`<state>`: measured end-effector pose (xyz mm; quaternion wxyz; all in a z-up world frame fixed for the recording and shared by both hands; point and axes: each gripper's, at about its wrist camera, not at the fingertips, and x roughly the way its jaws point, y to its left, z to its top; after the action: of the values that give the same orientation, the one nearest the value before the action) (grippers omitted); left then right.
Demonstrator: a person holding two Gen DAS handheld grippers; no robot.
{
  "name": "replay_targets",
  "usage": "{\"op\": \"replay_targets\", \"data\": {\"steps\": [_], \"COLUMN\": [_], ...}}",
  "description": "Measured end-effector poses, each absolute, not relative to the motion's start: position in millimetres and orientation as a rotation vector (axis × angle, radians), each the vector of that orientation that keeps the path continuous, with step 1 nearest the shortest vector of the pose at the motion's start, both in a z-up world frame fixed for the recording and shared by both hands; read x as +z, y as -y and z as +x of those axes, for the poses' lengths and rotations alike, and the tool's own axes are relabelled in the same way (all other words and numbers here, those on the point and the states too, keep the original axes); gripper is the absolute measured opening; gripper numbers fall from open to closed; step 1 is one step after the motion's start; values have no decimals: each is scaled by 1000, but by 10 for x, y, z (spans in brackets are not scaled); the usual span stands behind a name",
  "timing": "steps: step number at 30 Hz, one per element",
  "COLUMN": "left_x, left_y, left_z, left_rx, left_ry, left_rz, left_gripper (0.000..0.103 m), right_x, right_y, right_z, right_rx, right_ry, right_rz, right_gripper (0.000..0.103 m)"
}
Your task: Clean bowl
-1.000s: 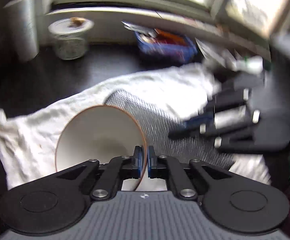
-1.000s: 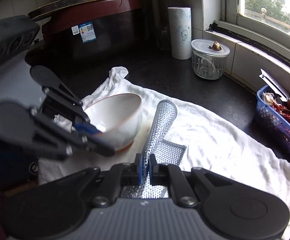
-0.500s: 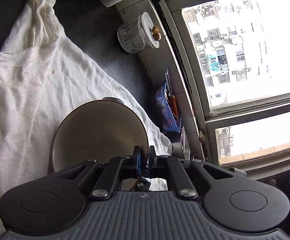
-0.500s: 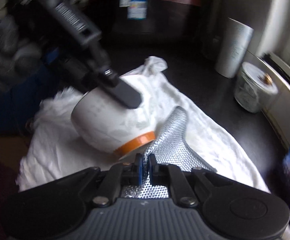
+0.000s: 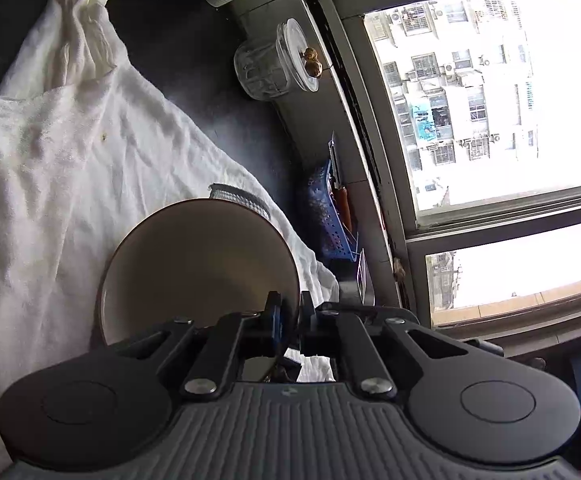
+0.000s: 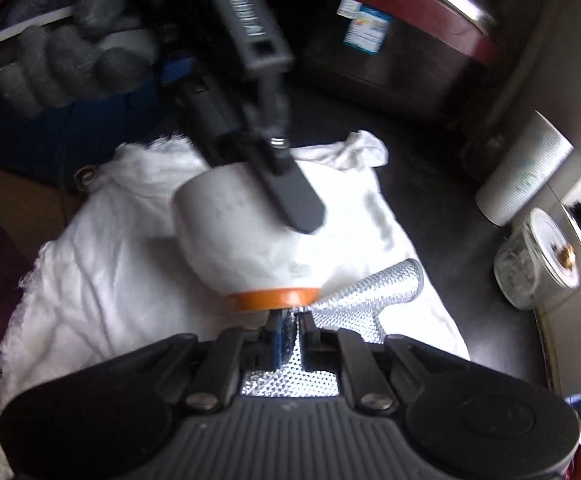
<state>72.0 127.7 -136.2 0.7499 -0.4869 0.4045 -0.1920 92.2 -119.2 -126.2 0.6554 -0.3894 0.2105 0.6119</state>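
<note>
A white bowl (image 5: 198,264) with an orange foot ring (image 6: 274,298) is held tipped on its side above a white towel (image 5: 50,152). My left gripper (image 5: 289,312) is shut on the bowl's rim. In the right wrist view that gripper comes down from the top, one finger (image 6: 290,196) lying across the bowl's outer wall (image 6: 230,232). My right gripper (image 6: 290,328) is shut on a silver mesh scouring cloth (image 6: 370,292), right under the foot ring. The cloth's edge (image 5: 238,196) peeks out behind the bowl in the left wrist view.
The towel (image 6: 102,288) covers a dark counter (image 6: 442,184). Near the window stand a glass jar with a lid (image 5: 278,64), a paper towel roll (image 6: 526,176) and a blue basket (image 5: 326,212). A dark red appliance (image 6: 390,40) is at the back. A person's gloved hand (image 6: 50,60) holds the left gripper.
The bowl has been tipped over, its foot ring now turned toward my right gripper. My right gripper with the mesh cloth has come in close under the bowl's base.
</note>
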Motion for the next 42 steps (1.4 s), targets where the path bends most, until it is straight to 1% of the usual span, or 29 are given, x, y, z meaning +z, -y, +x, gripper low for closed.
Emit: {"op": "replay_targets", "data": {"steps": [3, 8, 10, 13, 14, 18, 21, 23, 27, 30, 32, 34, 35, 36, 40, 42], "left_x": [-1314, -1186, -1115, -988, -899, -617, -646, -759, -883, -930, -951, -933, -916, -889, -703, -634], "left_y": [-1264, -1233, -1233, -1219, -1179, -849, -401, -139, 113, 224, 286, 303, 302, 288, 176, 134], "left_z": [712, 685, 673, 679, 693, 751, 745, 684, 564, 550, 542, 525, 514, 500, 416, 391], "left_rx": [-409, -369, -343, -325, -318, -320, -353, -391, -422, -410, -419, -427, -423, -407, -360, -342], "left_ry": [-880, -859, -842, -814, -805, -813, -850, -871, -862, -851, -855, -861, -860, -853, -822, -817], "left_rz": [-1023, -917, -875, -785, -714, -319, 83, 288, 463, 524, 551, 539, 527, 506, 377, 325], "left_gripper": [8, 6, 6, 6, 5, 6, 6, 6, 7, 8, 8, 9, 9, 10, 10, 10], "right_x": [-1272, -1142, -1073, -963, -950, -914, -931, -955, -1010, -1075, -1128, -1143, -1149, -1149, -1024, -995], "right_y": [1223, 1421, 1566, 1928, 2074, 2310, 2415, 2464, 2547, 2531, 2514, 2489, 2476, 2479, 2531, 2497], "right_z": [827, 800, 890, 1133, 1214, 1265, 1294, 1322, 1390, 1458, 1495, 1467, 1452, 1438, 1270, 1062], "right_rx": [1431, 1393, 1307, 1206, 1176, 1121, 1094, 1071, 1015, 899, 818, 766, 740, 726, 766, 850], "right_ry": [-471, -493, -519, -598, -631, -652, -688, -721, -797, -832, -846, -825, -813, -798, -712, -663], "right_rz": [-889, -746, -621, -271, -139, 11, 101, 129, 178, 92, 18, -88, -140, -171, -270, -413], "right_gripper": [8, 8, 8, 8, 8, 8, 8, 10, 11, 12, 16, 33, 38, 46, 48, 52]}}
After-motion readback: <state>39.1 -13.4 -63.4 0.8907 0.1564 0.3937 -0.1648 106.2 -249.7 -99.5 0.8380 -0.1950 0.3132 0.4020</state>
